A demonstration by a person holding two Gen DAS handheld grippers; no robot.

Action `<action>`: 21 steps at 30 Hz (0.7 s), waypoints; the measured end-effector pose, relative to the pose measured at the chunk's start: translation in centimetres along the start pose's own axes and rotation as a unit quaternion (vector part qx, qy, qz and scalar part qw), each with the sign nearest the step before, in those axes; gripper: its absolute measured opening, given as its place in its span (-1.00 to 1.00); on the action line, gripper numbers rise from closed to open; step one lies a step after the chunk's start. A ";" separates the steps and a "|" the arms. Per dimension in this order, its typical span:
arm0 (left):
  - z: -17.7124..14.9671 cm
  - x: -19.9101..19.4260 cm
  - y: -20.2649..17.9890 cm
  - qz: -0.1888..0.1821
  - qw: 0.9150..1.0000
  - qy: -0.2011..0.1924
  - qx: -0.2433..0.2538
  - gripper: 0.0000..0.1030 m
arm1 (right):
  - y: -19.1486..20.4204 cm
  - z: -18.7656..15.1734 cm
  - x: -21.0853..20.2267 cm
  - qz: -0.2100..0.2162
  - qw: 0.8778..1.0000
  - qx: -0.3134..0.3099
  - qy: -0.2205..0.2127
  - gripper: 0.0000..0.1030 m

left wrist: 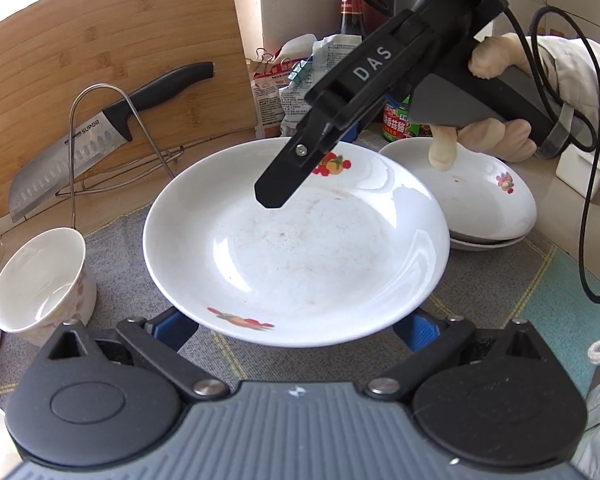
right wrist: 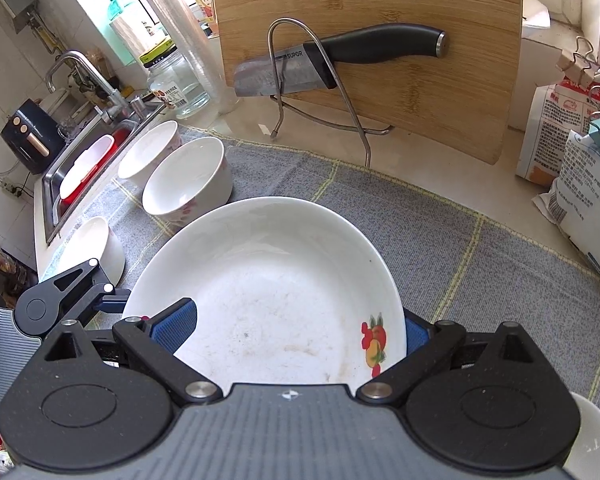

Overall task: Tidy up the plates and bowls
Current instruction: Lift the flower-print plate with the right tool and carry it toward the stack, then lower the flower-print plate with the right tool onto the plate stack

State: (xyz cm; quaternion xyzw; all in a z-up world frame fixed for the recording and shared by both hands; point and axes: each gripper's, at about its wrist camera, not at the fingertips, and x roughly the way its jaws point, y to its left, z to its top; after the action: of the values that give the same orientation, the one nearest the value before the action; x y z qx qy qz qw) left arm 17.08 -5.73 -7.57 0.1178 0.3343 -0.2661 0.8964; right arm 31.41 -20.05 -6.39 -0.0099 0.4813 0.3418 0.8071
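A white plate with fruit prints [left wrist: 296,240] hangs above the grey mat, seen from the far side in the right wrist view [right wrist: 272,292]. My right gripper [left wrist: 300,160] comes in from the upper right; one finger lies over the plate's far rim and the other is hidden under it, so it looks shut on the plate. In its own view [right wrist: 292,328] one blue pad [right wrist: 176,326] lies inside the plate. My left gripper [left wrist: 296,330] is open wide, its blue pads [left wrist: 172,328] spread below the plate's near rim. A stack of similar plates [left wrist: 488,200] sits at the right.
Several white bowls [right wrist: 188,180] stand along the mat's left side by the sink [right wrist: 88,168]; one shows in the left wrist view [left wrist: 40,280]. A cutting board [right wrist: 364,40] and knife [right wrist: 340,60] on a wire rack stand behind. Bags [right wrist: 580,168] and bottles [left wrist: 352,8] line the back right.
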 end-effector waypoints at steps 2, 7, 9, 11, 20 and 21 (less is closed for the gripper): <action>-0.1 -0.4 -0.3 -0.003 1.000 0.001 0.003 0.97 | 0.3 -0.5 -0.4 -0.001 1.000 0.003 -0.002 0.98; -0.4 -1.5 -1.0 -0.010 1.000 0.003 0.013 0.97 | 1.1 -1.7 -1.4 -0.005 1.000 0.008 -0.006 0.98; -0.4 -1.8 -1.3 -0.014 1.000 0.006 0.015 0.97 | 1.3 -2.2 -1.7 -0.005 1.000 0.012 -0.008 0.98; -0.4 -2.1 -1.6 -0.017 1.000 0.008 0.020 0.97 | 1.5 -2.7 -2.1 -0.007 1.000 0.015 -0.009 0.98; -0.3 -2.8 -2.9 -0.041 0.998 0.017 0.036 0.97 | 1.7 -4.9 -3.4 -0.017 0.999 0.043 -0.023 0.98; -0.3 -2.8 -3.0 -0.043 0.998 0.017 0.040 0.97 | 1.6 -5.2 -3.6 -0.018 0.998 0.048 -0.025 0.98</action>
State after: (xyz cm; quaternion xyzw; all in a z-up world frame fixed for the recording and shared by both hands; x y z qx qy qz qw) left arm 13.45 -7.01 -6.02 0.1432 0.3437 -0.3157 0.8727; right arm 25.43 -22.57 -5.80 0.0285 0.4768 0.3037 0.8244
